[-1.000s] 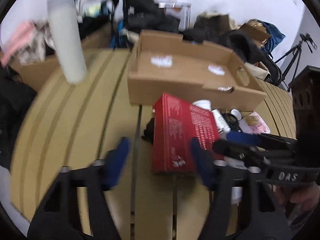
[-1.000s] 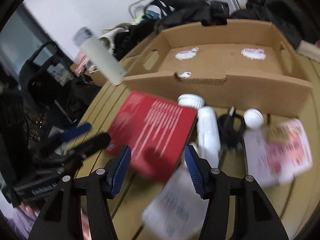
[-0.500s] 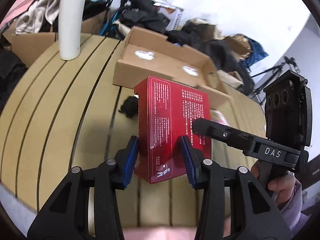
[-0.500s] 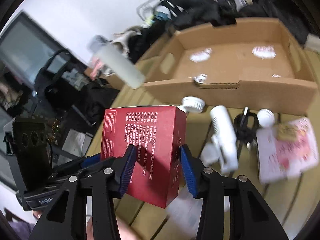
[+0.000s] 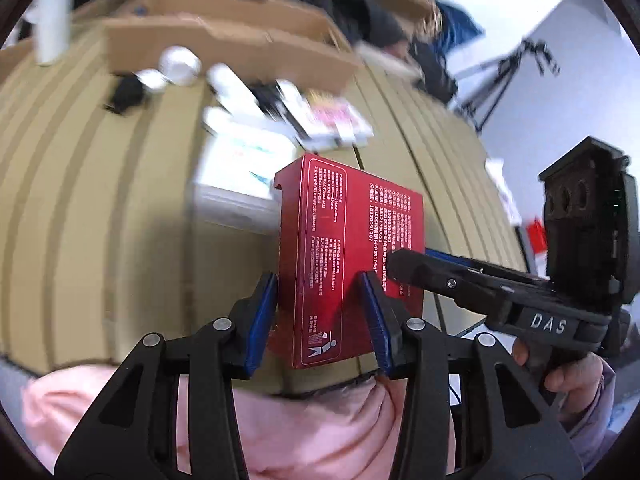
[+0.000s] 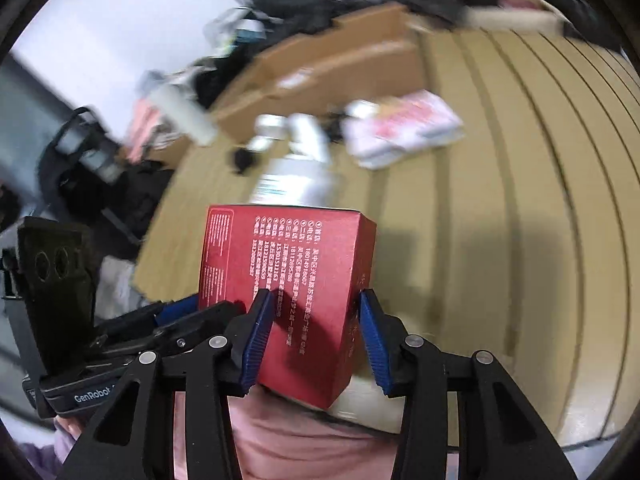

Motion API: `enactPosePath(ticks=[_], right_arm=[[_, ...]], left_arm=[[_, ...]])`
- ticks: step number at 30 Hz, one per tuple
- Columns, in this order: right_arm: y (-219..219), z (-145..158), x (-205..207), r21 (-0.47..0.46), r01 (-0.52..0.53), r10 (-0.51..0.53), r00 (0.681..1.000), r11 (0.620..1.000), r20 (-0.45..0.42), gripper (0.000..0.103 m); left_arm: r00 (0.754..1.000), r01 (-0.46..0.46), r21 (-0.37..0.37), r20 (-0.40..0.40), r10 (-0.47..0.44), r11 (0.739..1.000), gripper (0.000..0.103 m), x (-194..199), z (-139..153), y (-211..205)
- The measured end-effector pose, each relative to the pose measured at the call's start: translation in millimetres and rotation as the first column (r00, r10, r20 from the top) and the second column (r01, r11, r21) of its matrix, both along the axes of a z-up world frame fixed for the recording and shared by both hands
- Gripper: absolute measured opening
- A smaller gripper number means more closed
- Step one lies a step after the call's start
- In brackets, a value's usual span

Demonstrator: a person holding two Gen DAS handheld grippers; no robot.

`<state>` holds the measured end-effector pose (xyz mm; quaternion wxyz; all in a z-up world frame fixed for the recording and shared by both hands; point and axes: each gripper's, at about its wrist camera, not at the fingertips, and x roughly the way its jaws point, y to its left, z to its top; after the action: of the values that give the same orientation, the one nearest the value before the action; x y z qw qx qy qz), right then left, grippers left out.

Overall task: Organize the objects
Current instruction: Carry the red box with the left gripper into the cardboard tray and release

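Between the blue pads of both tools sits the red box (image 5: 348, 256), held up in the air over the near edge of the worktop (image 5: 100, 208). The left tool (image 5: 318, 314) squeezes one end of it, and the right tool (image 6: 316, 334) squeezes the other end. A second ago the box lay flat on the worktop, among the small things in front of the cardboard tray (image 5: 224, 46), and both tools stood wide with nothing in them. Their jaws have just been closing, and now the box is pinched between the pads of each one.

The box has also come back toward the person, close above the pink clothing (image 5: 312, 432). The white bottles (image 6: 304, 148) and the pink packet (image 6: 404, 128) now lie well ahead of the tools, still on the worktop.

So the pick-up looks done. The box is up and gripped from two sides. I think the next job is to carry it to its place, maybe the cardboard tray far ahead, and it is not there yet.
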<state>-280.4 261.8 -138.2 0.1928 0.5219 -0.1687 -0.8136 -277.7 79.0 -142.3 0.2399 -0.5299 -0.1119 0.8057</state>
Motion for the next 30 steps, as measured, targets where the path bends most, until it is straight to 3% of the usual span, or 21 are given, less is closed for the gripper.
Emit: enactPosePath(ticks=[4,9,11,13,17,19,23,27,30], right_arm=[[22.2,-21.2,-2.0,0.032,0.067,-0.068,0.997,0.997,0.038,0.047],[22.8,-21.4,6.8,0.022,0.067,-0.068,0.996,0.997,0.048,0.048],[16.1,-21.8,8.3,0.033,0.049,-0.05,0.998,0.998,0.035,0.051],[13.9,-26.7,8.6,0.014,0.053,-0.054,0.998,0.998,0.037,0.055],[15.6,-20.1,13.2,0.005,0.068,-0.068,0.997,0.998,0.038,0.053],[13.2,6.5,20.4,0.058,0.051,-0.049,0.998,0.997,-0.041,0.053],[13.9,62.4,-7.6,0.026,0.059,-0.054,0.987,0.998,-0.153,0.053],[-5.5,110.1,-90.3,-0.02,0.033,-0.037,0.971,0.999,-0.236,0.053],[-37.7,125.1,-164.4,-0.005,-0.003,0.002,0.964,1.0,-0.265,0.053]], left_arm=[[1.0,-0.002,-0.041,0.006,0.002,0.999,0.045,-5.8,-14.1,22.1],[1.0,-0.029,-0.003,0.01,0.029,1.0,0.052,1.4,-20.8,12.1],[0.999,-0.034,0.022,0.018,0.034,0.999,0.052,3.0,-23.4,8.4],[0.999,-0.03,0.055,0.027,0.028,0.998,0.044,5.2,-25.4,6.7],[0.999,-0.037,0.051,-0.017,0.038,0.998,0.039,12.3,-5.3,13.0],[0.997,-0.022,0.083,-0.068,0.028,0.996,0.039,9.5,17.8,13.2],[0.985,-0.013,0.129,-0.171,0.035,0.992,0.039,-35.9,75.1,0.6],[0.968,-0.051,0.083,-0.243,0.07,0.995,0.038,-120.5,128.2,-20.8],[0.961,-0.11,0.035,-0.253,0.115,0.993,0.038,-187.7,141.3,-43.1]])
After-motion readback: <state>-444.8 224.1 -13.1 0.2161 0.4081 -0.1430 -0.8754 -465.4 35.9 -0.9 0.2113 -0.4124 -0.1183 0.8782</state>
